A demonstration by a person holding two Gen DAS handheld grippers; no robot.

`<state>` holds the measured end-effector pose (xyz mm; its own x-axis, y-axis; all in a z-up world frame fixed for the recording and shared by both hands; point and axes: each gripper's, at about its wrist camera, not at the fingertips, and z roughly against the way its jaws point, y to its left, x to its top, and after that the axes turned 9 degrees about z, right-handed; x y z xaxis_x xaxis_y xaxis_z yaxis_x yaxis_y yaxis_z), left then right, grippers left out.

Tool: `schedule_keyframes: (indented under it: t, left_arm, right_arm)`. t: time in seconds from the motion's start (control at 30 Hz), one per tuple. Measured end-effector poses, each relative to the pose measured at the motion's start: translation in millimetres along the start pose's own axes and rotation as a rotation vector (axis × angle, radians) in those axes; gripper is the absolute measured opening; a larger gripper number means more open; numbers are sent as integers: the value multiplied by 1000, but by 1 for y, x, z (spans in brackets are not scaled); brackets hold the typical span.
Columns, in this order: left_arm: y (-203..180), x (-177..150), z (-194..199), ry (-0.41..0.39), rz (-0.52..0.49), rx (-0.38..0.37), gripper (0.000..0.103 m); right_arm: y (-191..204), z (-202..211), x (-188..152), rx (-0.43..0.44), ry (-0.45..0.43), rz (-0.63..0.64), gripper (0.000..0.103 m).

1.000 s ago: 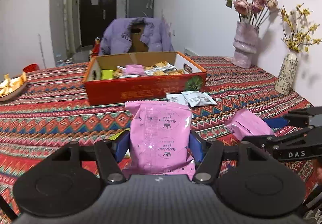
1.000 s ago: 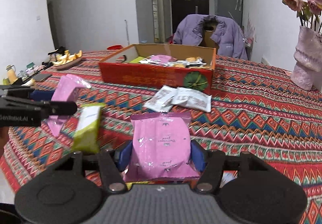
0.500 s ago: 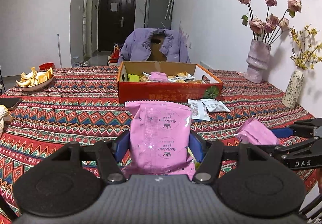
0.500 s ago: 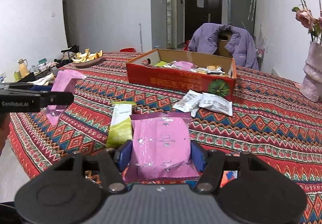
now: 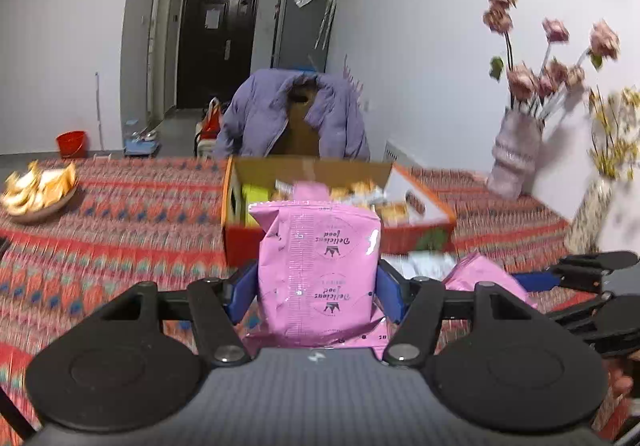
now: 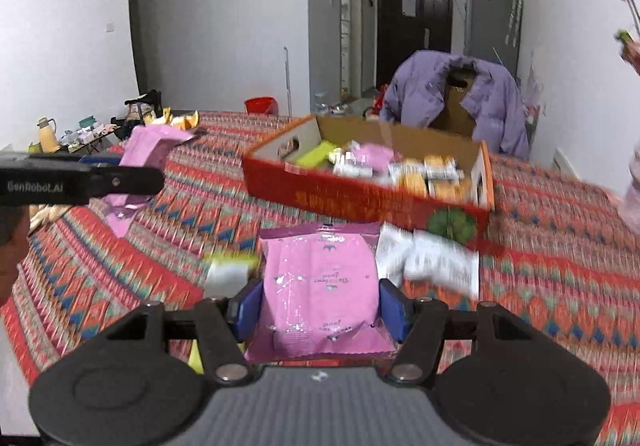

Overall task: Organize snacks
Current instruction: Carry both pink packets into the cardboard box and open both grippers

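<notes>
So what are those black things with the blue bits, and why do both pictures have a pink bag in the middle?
They are grabbing tools that a person holds, one per hand, each with a small camera looking along its jaws. One picture is from the left gripper, the other from the right gripper. Each squeezes its own pink snack bag, the left bag and the right bag. Ahead, on the patterned tablecloth, sits a red cardboard box with snacks inside. White packets lie loose in front of it.
</notes>
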<state>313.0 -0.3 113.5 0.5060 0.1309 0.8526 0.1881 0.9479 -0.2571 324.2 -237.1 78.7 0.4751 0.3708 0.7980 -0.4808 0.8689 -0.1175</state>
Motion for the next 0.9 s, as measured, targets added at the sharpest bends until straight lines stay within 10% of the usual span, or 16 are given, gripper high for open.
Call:
schedule_keyframes:
  t: [0.4, 0.9]
  left_arm:
    - [28, 98, -116, 17, 19, -11, 63]
    - [71, 89, -222, 197, 93, 6, 63]
  right_arm:
    - [-57, -136, 113, 66, -13, -12, 60]
    - [-59, -265, 122, 115, 135, 35, 61]
